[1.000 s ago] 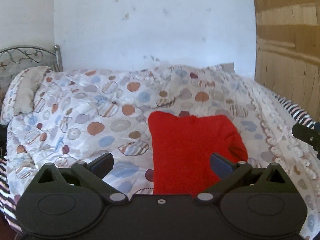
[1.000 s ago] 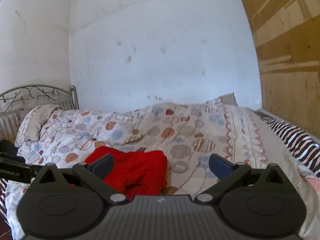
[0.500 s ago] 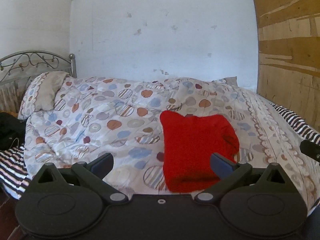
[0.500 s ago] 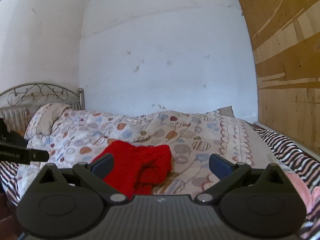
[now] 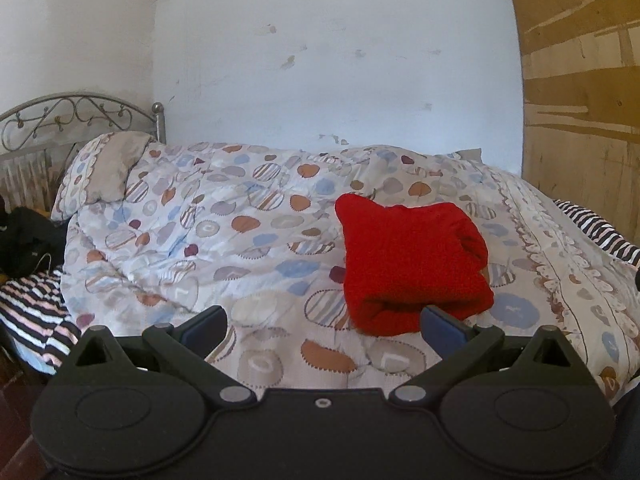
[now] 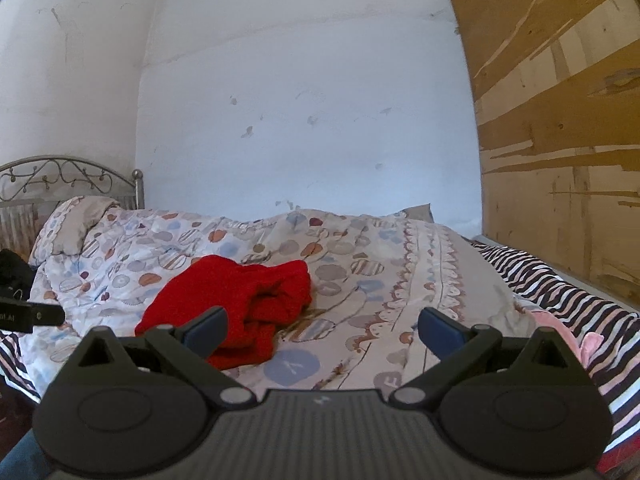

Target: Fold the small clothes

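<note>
A folded red fuzzy garment [image 5: 408, 260] lies on the patterned quilt [image 5: 224, 240], just beyond my left gripper's right finger. My left gripper [image 5: 324, 326] is open and empty, held back from the garment's near edge. In the right wrist view the same red garment [image 6: 248, 304] sits low and left, behind the left finger. My right gripper [image 6: 322, 328] is also open, with nothing between its fingers, above the quilt [image 6: 380, 280]. The tip of the left gripper [image 6: 32, 314] shows at the left edge of that view.
A metal headboard [image 5: 76, 120] and a pillow [image 5: 108, 168] stand at the far left. A black item [image 5: 24, 240] lies beside the bed. A striped sheet [image 6: 560, 292] runs along the right side under a wooden panel [image 6: 560, 140]. White walls rise behind.
Both grippers have drawn back and lifted away from the bed. The red garment now looks smaller and farther off, lying folded and untouched.
</note>
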`<action>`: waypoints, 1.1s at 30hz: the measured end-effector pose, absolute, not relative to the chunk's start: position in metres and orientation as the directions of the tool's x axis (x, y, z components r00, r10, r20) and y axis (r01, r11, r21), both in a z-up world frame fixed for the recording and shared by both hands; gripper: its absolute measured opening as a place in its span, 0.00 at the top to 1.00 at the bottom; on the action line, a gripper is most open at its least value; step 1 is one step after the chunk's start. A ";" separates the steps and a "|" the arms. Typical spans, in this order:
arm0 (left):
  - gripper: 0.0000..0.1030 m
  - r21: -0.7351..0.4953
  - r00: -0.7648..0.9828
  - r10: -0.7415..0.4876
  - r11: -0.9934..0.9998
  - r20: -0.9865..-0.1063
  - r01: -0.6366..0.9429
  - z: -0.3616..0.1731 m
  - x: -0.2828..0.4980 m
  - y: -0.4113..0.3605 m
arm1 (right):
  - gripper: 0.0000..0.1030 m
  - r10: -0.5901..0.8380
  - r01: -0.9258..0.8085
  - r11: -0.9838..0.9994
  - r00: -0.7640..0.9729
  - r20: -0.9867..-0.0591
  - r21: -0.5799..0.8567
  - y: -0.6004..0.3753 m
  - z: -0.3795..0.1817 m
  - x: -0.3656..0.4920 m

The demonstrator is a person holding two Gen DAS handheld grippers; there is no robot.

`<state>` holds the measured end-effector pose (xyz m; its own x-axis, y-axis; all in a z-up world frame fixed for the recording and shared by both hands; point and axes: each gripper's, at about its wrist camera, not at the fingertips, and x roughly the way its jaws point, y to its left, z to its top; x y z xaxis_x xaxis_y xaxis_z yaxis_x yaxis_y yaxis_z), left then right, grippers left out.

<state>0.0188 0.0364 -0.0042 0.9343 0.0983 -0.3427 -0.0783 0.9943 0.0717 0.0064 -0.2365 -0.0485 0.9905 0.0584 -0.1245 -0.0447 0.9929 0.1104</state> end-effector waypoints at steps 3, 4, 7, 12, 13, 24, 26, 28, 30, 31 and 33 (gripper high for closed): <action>0.01 0.071 0.934 0.098 0.994 -0.344 -0.078 -0.012 0.017 0.037 | 0.00 0.049 -0.036 0.993 0.992 -0.115 0.111 -0.235 -0.055 0.002; 0.01 0.072 0.934 0.100 0.994 -0.344 -0.080 -0.013 0.016 0.037 | 0.00 0.045 -0.032 0.993 0.992 -0.115 0.113 -0.235 -0.057 0.001; 0.01 0.068 0.931 0.104 0.994 -0.351 -0.085 -0.018 0.015 0.038 | 0.00 0.042 -0.027 0.993 0.991 -0.127 0.117 -0.233 -0.064 0.000; 0.01 0.053 0.926 0.104 0.994 -0.362 -0.091 -0.024 0.014 0.040 | 0.00 0.043 -0.024 0.992 0.988 -0.149 0.127 -0.232 -0.071 0.001; 0.01 0.057 0.924 0.106 0.994 -0.367 -0.091 -0.026 0.014 0.040 | 0.00 0.044 -0.024 0.991 0.987 -0.152 0.129 -0.232 -0.071 0.001; 0.01 0.061 0.916 0.108 0.994 -0.386 -0.092 -0.031 0.017 0.041 | 0.00 0.046 -0.023 0.990 0.985 -0.165 0.139 -0.232 -0.072 0.007; 0.01 0.062 0.916 0.109 0.994 -0.387 -0.092 -0.031 0.017 0.042 | 0.00 0.045 -0.022 0.990 0.985 -0.166 0.140 -0.233 -0.072 0.008; 0.01 0.063 0.915 0.112 0.994 -0.387 -0.095 -0.031 0.018 0.043 | 0.00 0.046 -0.022 0.990 0.985 -0.166 0.141 -0.233 -0.071 0.008; 0.01 0.061 0.914 0.113 0.993 -0.389 -0.097 -0.031 0.019 0.044 | 0.00 0.045 -0.022 0.990 0.985 -0.166 0.138 -0.233 -0.071 0.008; 0.01 0.060 0.914 0.114 0.993 -0.390 -0.099 -0.031 0.019 0.044 | 0.00 0.046 -0.022 0.990 0.985 -0.167 0.138 -0.233 -0.071 0.008; 0.01 0.058 0.912 0.117 0.993 -0.393 -0.102 -0.031 0.019 0.044 | 0.00 0.047 -0.024 0.990 0.984 -0.170 0.137 -0.233 -0.071 0.010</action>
